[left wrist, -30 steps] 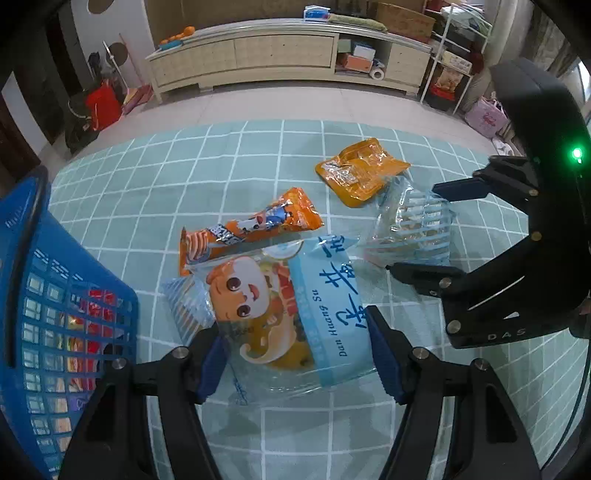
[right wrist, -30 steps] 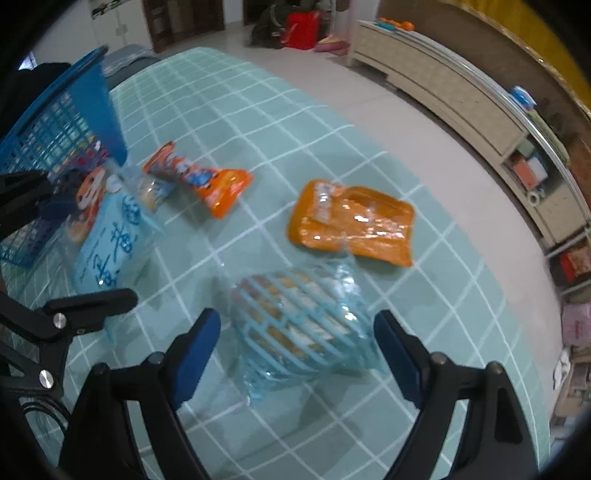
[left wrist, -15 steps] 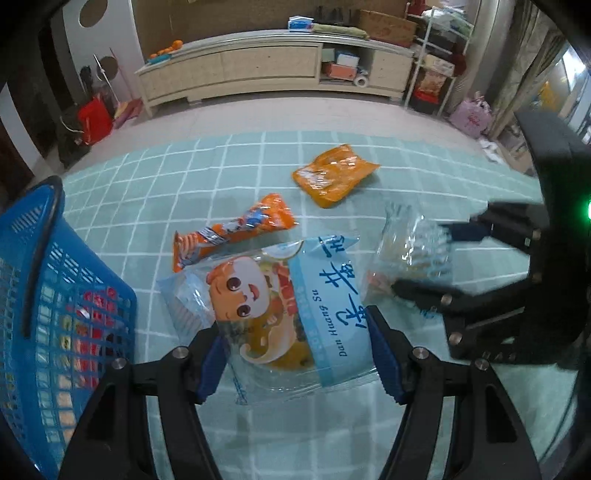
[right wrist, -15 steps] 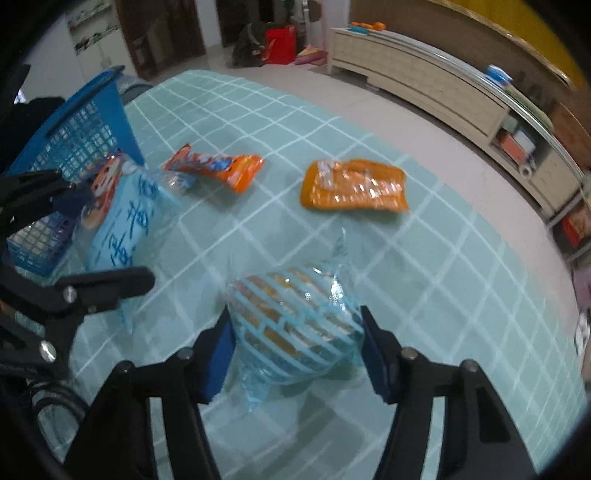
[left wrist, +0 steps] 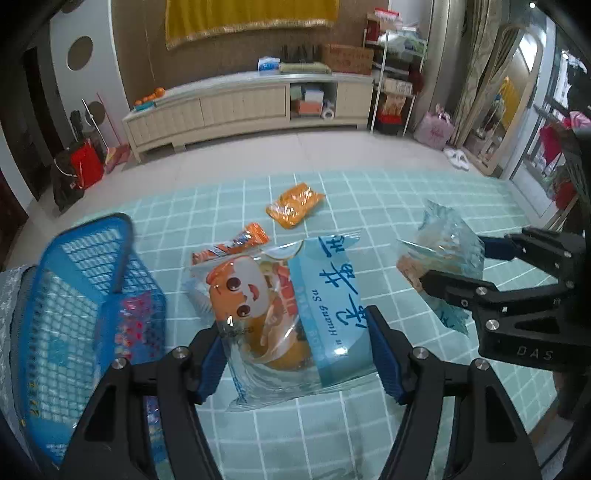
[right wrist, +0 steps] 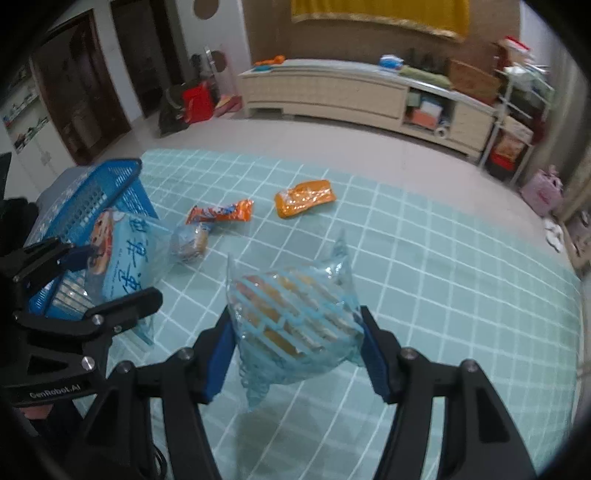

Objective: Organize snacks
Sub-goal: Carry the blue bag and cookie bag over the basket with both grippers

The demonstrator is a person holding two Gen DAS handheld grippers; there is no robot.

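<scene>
- We work over a surface with a teal cloth (right wrist: 424, 258) that has a white grid pattern; behind it we see a pale tiled floor and a long cream cabinet (left wrist: 236, 107) under a yellow hanging (left wrist: 251, 14) on the wall.
- At the left side stands a blue plastic basket (left wrist: 74, 295); through its mesh we see some colourful packets inside, but we cannot tell what they are.
- Our left gripper (left wrist: 295, 350) has its pads pressed on both sides of a blue cartoon snack bag (left wrist: 288, 310), held above the cloth just beside the basket.
- On this bag we read "Huang Su" and big blue Chinese characters.
- Our right gripper (right wrist: 295, 350) has just been closing, and its pads now clamp a clear packet with light-blue stripes (right wrist: 295, 314), lifted off the cloth.
- On the gripper bodies we read "DAS" and "GenRobot.AI".
- On the cloth there lie an orange flat pouch (right wrist: 304, 197), an orange long wrapper (right wrist: 221, 212) and a small clear packet (right wrist: 190, 242), all apart from both grippers.
</scene>
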